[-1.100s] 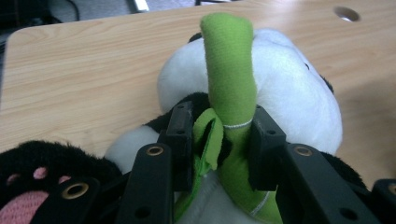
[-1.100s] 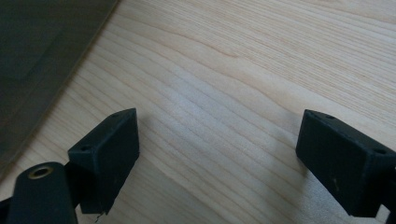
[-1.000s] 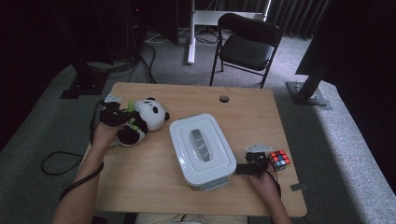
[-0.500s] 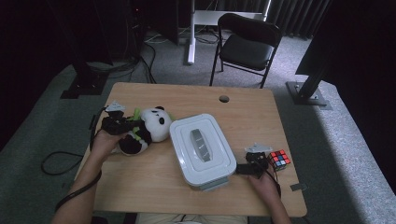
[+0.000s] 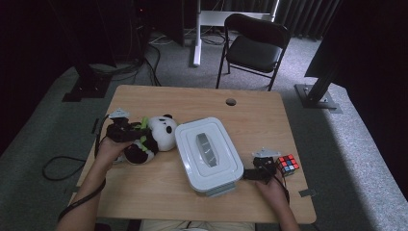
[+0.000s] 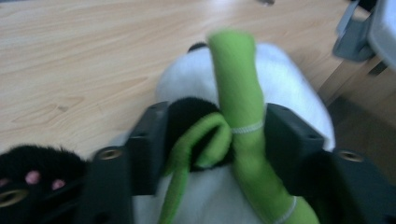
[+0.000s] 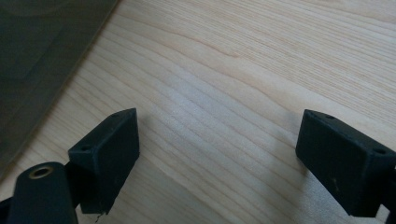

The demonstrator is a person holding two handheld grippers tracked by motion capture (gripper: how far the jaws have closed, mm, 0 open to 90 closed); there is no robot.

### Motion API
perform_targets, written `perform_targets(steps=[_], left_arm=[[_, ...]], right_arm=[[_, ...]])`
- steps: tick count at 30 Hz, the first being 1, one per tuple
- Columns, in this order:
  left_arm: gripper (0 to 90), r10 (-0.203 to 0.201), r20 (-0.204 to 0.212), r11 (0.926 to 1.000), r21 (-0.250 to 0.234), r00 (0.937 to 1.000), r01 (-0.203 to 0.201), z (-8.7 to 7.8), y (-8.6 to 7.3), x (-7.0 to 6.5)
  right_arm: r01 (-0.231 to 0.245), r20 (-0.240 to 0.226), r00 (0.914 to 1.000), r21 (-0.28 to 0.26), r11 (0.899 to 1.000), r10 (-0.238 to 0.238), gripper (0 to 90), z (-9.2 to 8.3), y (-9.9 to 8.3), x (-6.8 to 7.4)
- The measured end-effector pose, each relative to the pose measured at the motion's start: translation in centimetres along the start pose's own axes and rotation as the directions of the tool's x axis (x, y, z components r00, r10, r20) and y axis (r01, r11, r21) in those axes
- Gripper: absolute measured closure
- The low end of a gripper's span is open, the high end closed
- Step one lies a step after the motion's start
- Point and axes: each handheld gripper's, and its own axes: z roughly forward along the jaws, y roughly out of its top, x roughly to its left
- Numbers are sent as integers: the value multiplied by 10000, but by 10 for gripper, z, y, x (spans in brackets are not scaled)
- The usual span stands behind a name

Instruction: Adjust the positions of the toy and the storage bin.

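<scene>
Panda toy [image 5: 153,138] lies on the left side of the table [image 5: 202,103], just beside the white box [image 5: 208,155] with its lid on. It looks soft and light, so it will squash when squeezed and will not break. It is fluffy, so it should not slip much. A good place to take hold looks like the round middle of its body, not the thin green stalk [image 6: 238,107] it carries, which could bend or pull loose.

The left gripper [image 6: 212,140] sits over the toy. Its jaws have just been opening, and the black paw and the green stalk are between them, but the pads no longer seem to pinch. The right gripper [image 7: 217,154] rests low over bare wood near the colour cube [image 5: 287,163], with its jaws wide apart and nothing between them.

Counting: one panda, one white box, one colour cube, one black chair [image 5: 255,45] behind the table, and two grippers.
</scene>
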Motion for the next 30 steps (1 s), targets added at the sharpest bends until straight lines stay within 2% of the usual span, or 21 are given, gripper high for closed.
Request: perform_targets(steps=[2, 3, 5, 6, 7, 8, 9, 11, 14, 17, 19, 21, 23, 24, 27, 28, 30], left_arm=[[201, -65, -8, 10000, -69, 10000, 65, -1, 1, -1], [171, -115, -142, 9999, -80, 9998, 114, -1, 1, -1], [147, 0, 27, 10000, -36, 10000, 0, -2, 0, -2], [105, 125, 10, 9999, 60, 9999, -125, -2, 0, -3], [103, 125, 10, 9999, 60, 9999, -125, -2, 0, -3], [103, 396, -52, 9990, 208, 9992, -395, -2, 1, -7], [95, 469, -75, 9986, 247, 9989, -467, -3, 1, -8], [6, 543, -127, 9976, 442, 9984, -537, -3, 3, -11], [6, 674, -187, 9976, 182, 9975, -671, -8, 5, -13], [7, 827, -262, 9959, -340, 9962, -836, -13, 4, -18], [7, 997, -90, 9942, -402, 9950, -999, -15, 4, -23], [7, 1243, -104, 9914, -402, 9922, -1247, -17, 3, -29], [8, 1306, -47, 9906, -414, 9914, -1307, -19, 4, -31], [8, 1475, 9, 9878, -504, 9891, -1473, -22, 4, -37], [8, 1555, 102, 9859, -640, 9878, -1546, -26, 5, -44], [8, 1792, 157, 9821, -615, 9837, -1779, -28, 4, -53], [8, 2005, 277, 9786, -533, 9793, -1988, -28, 2, -61]], right_arm=[[1, -1, 10000, 0, 10000, -1, 131, 0, 0, 0], [-1, 0, 10000, 0, 10000, 1, 131, 0, 0, 0], [8, 0, 10000, -3, 10000, -8, 131, 0, 0, 0], [1, 0, 10000, 0, 10000, -1, 131, 0, 0, 0], [2, 0, 10000, -2, 10000, -2, 131, 0, 0, 0], [7, 0, 10000, -6, 10000, -7, 131, 0, 0, 0], [7, 0, 10000, -5, 10000, -7, 131, 0, 0, 0], [2, 0, 10000, 0, 10000, -2, 131, 0, 0, 0], [0, 0, 10000, 0, 10000, 0, 131, 0, 0, 0], [-1, -1, 10000, 0, 10000, 1, 131, 0, 0, 0], [0, -1, 10000, 0, 10000, 0, 131, 0, 0, 0], [-2, -1, 10000, 0, 10000, 2, 131, 0, 0, 0], [-2, -1, 10000, 0, 10000, 2, 131, 0, 0, 0], [-2, 0, 10000, -2, 10000, 2, 131, 0, 0, 0], [4, 1, 10000, -6, 10000, -4, 131, 0, 0, 0], [-2, 0, 10000, -1, 10000, 2, 131, 0, 0, 0], [-4, 0, 10000, -2, 10000, 4, 131, 0, 0, 0]])
